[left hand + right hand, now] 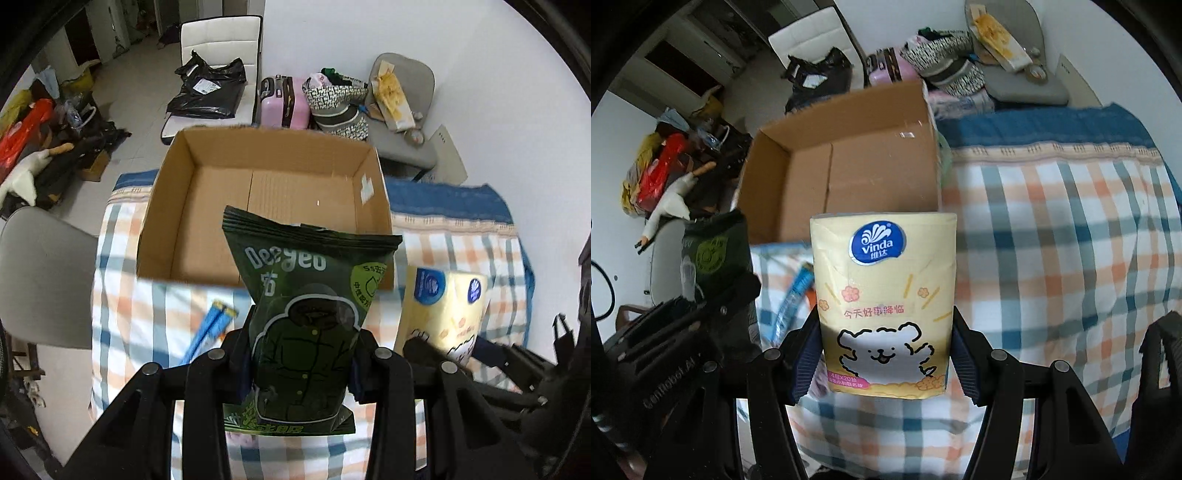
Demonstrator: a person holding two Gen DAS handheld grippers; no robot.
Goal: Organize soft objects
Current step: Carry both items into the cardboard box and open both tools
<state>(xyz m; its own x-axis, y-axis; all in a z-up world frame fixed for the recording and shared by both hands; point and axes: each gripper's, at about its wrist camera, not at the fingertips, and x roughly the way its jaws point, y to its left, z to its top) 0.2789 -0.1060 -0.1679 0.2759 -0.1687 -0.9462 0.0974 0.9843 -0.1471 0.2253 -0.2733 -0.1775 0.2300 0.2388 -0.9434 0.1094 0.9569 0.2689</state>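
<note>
My left gripper [301, 365] is shut on a dark green soft pouch [306, 314] and holds it up above the bed, just before the near wall of an open cardboard box [258, 192]. My right gripper [884, 350] is shut on a yellow Vinda tissue pack [882, 295], held up to the right of the box [849, 162]. The tissue pack also shows in the left wrist view [439, 310], and the green pouch in the right wrist view [713, 251]. The box looks empty inside.
The box stands on a bed with a plaid sheet [1052, 240] and a blue far edge [443, 199]. A blue flat packet [210, 328] lies on the sheet near the box. Chairs, bags and a pink suitcase [280, 103] stand beyond the bed.
</note>
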